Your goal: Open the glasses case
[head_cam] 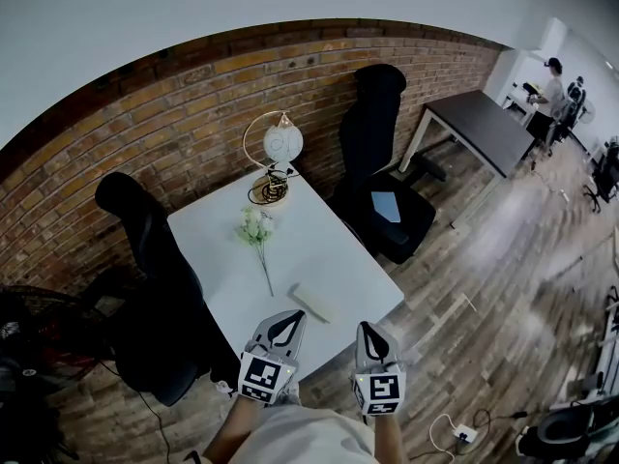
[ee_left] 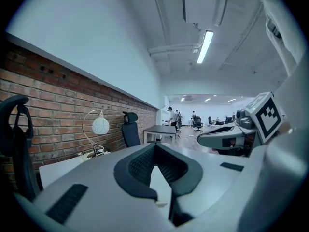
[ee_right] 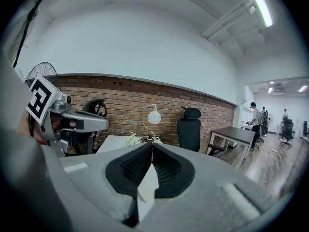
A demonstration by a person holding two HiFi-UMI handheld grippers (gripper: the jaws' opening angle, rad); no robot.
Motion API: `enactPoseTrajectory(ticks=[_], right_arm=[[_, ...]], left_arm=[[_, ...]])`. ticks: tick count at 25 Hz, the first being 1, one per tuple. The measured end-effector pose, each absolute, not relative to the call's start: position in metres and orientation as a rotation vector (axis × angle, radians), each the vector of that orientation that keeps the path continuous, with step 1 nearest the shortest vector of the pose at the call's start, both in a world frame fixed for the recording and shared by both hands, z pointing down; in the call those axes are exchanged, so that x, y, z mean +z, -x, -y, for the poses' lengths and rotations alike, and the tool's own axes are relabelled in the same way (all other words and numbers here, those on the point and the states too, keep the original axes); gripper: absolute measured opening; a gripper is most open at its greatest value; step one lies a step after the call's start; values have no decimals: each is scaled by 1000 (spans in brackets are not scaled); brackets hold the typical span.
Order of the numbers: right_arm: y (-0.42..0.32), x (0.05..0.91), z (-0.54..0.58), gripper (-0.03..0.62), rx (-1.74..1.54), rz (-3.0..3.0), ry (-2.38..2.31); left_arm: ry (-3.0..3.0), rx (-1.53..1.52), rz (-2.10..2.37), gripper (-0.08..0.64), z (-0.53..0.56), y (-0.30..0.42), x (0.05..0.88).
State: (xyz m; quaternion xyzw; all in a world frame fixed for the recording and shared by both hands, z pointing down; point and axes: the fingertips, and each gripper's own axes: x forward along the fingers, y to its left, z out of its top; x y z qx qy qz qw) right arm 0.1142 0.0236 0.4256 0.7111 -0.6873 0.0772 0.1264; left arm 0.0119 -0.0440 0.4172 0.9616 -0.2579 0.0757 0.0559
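The glasses case point(head_cam: 313, 303) is a pale oblong box lying shut on the white table point(head_cam: 338, 259), close to its near edge. Both grippers hang just short of that edge, level with each other and empty. My left gripper point(head_cam: 287, 319) is shut, its tips a little short of the case's near end. My right gripper point(head_cam: 368, 329) is shut too, to the right of the case and off the table corner. In the left gripper view the left gripper point(ee_left: 155, 146) has its pads meeting at the tip. The right gripper point(ee_right: 151, 145) looks the same in its own view. Neither gripper view shows the case.
A white flower sprig point(head_cam: 256, 230) lies mid-table and a globe lamp point(head_cam: 275, 153) stands at the far end by the brick wall. Black office chairs flank the table at left point(head_cam: 155, 259) and right point(head_cam: 382, 182). A dark desk point(head_cam: 479, 124) stands beyond; people are far off.
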Motion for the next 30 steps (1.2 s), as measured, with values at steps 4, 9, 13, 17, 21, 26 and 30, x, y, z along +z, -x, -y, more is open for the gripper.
enactPoseTrajectory(ticks=[4, 9, 13, 17, 21, 26, 30], right_arm=[[-116, 428, -10, 6, 222, 1989, -2083], [-120, 441, -2, 6, 252, 1968, -2056], [-121, 458, 2, 6, 288, 1964, -2017], [-122, 478, 8, 6, 325, 1985, -1968], [-123, 493, 25, 6, 347, 2029, -1894], [-130, 505, 50, 6, 355, 2092, -1800], [-135, 517, 64, 6, 376, 2128, -1723]], left_arm=[[-2916, 233, 758, 5, 58, -17, 423], [-2898, 289, 747, 5, 66, -21, 440], [-2873, 355, 748, 6, 67, -23, 463], [-2837, 395, 770, 5, 69, -23, 483], [-2802, 427, 828, 6, 77, -24, 493], [-2756, 450, 927, 5, 93, -25, 504], [-2716, 477, 990, 6, 102, -27, 516]])
